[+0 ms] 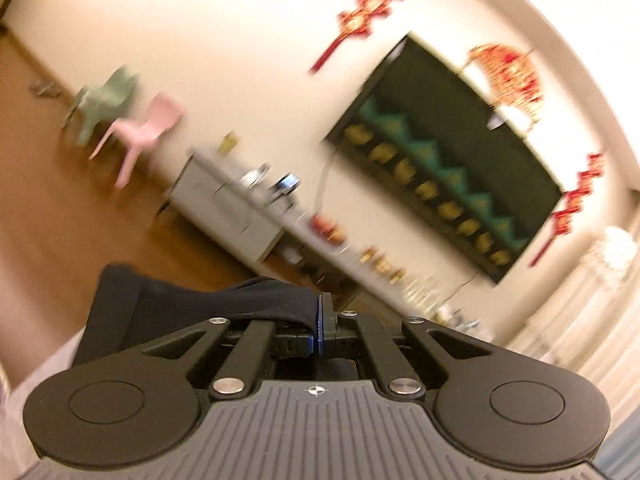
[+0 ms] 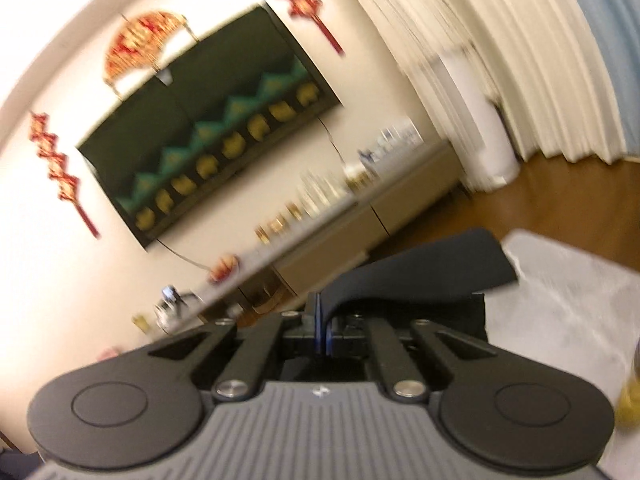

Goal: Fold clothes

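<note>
A dark navy garment (image 1: 192, 304) hangs from my left gripper (image 1: 321, 320), which is shut on its edge; the cloth drapes to the left of the jaws. My right gripper (image 2: 320, 320) is shut on the same dark garment (image 2: 424, 272), which spreads to the right of the jaws over a pale surface (image 2: 568, 304). Both grippers are lifted and tilted, facing the far wall. Both views are motion-blurred.
A long low cabinet (image 1: 236, 208) with bottles and ornaments runs along the wall under a dark framed picture (image 1: 444, 160). A pink chair (image 1: 144, 132) and a green chair (image 1: 108, 100) stand on the wooden floor. White curtains (image 2: 520, 60) hang at the right. A yellowish bottle (image 2: 630, 396) is at the right edge.
</note>
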### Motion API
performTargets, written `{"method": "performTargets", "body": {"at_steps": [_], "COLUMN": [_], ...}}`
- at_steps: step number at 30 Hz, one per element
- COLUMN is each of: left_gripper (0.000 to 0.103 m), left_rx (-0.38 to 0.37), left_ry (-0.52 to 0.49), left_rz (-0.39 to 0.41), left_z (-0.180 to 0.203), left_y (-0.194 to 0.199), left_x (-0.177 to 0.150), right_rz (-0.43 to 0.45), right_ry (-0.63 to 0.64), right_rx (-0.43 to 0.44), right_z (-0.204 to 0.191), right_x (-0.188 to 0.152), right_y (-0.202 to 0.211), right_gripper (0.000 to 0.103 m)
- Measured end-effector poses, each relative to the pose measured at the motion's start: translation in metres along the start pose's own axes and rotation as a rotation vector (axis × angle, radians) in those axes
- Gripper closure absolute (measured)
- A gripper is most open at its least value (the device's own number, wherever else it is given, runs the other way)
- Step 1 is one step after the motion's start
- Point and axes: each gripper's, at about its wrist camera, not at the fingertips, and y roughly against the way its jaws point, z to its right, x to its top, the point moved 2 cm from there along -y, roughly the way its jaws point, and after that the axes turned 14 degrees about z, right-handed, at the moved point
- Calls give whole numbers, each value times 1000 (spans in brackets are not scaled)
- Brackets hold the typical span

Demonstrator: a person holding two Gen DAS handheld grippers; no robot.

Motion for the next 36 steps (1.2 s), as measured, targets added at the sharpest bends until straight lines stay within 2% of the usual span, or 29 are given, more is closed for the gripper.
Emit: {"method": "performTargets", "body": {"at_steps": [3,6,8,11,13,14,17,20,23,24,25,27,30,32,33,34,36], "left_gripper": [103,103,103,103,103,103,103,103,103,102,101,101,100,81,75,63,61], "left_rx": [-36,3,68,221,319,332,329,347,382,389,396,387,357,348,344,352,376], "left_ry": [-17,-4,15,67,91,70,1,5,-2,-5,-8,15,105,170,202,243,329], "left_rz": [-22,-119,-211,-347,-423,-431,-418,-420,-443,-443,-443,-405,-330,-257,-220,-191,-140], "left_z": [-11,-49,-83,-141,-171,-174,-167,-170,-175,-175,-176,-181,-187,-196,-201,-210,-229], "left_y": [39,75,90,99,102,103,105,110,111,115,118,130,147,163,171,177,188], "left_x": [-18,-68,-117,-193,-235,-241,-242,-247,-257,-256,-255,-248,-236,-229,-225,-223,-219], "right_rz": [16,-49,-115,-247,-341,-377,-404,-400,-396,-387,-375,-301,-114,-19,7,11,-30], "right_ry": [-15,11,41,70,86,95,121,126,116,123,134,192,358,456,500,536,608], "right_rx": [26,-14,-67,-173,-248,-273,-286,-324,-395,-421,-448,-494,-524,-486,-445,-385,-215], "right_z": [21,54,80,122,151,160,162,173,194,200,204,201,172,141,121,100,47], "right_x": [8,-22,-53,-110,-149,-165,-180,-181,-183,-183,-181,-172,-156,-154,-158,-165,-194], "right_y": [27,45,51,45,38,36,39,43,49,51,53,60,79,90,95,99,105], "right_gripper": [101,101,101,101,100,100,100,98,89,90,83,77,77,77,74,69,69]}}
